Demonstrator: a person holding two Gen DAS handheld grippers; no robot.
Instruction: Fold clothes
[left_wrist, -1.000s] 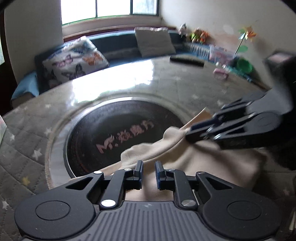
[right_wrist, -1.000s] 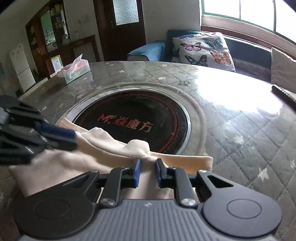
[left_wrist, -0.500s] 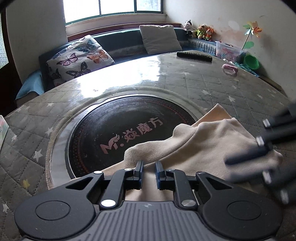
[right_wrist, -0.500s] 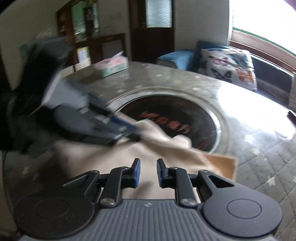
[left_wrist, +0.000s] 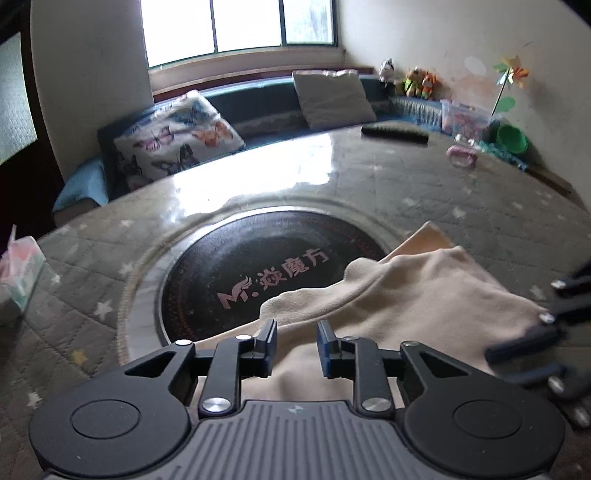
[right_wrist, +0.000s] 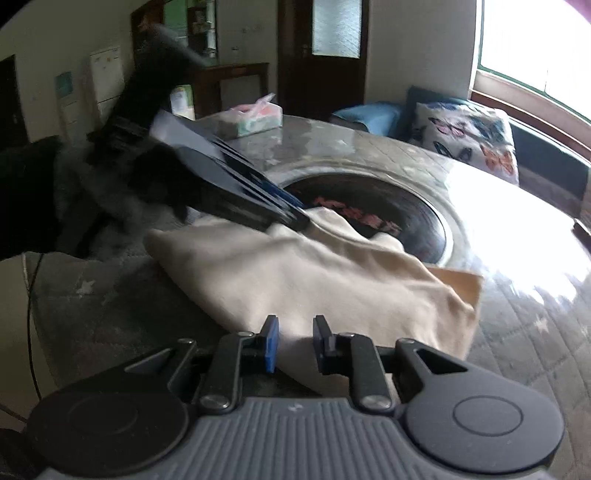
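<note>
Two tools parted, over beige cloth (left_wrist: 424, 295)

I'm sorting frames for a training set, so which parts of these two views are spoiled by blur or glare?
Left wrist view: the right gripper at the right edge is motion-smeared; window glare whitens the table; the beige garment is fairly sharp. Right wrist view: the left gripper is blurred, and blown-out glare washes over the table's right side; fisheye bending curves both views.

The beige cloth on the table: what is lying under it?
Under the beige cloth an orange-tan flat piece sticks out at one corner; most of it is covered. The cloth also overlaps the black round plate and the quilted table cover.
</note>
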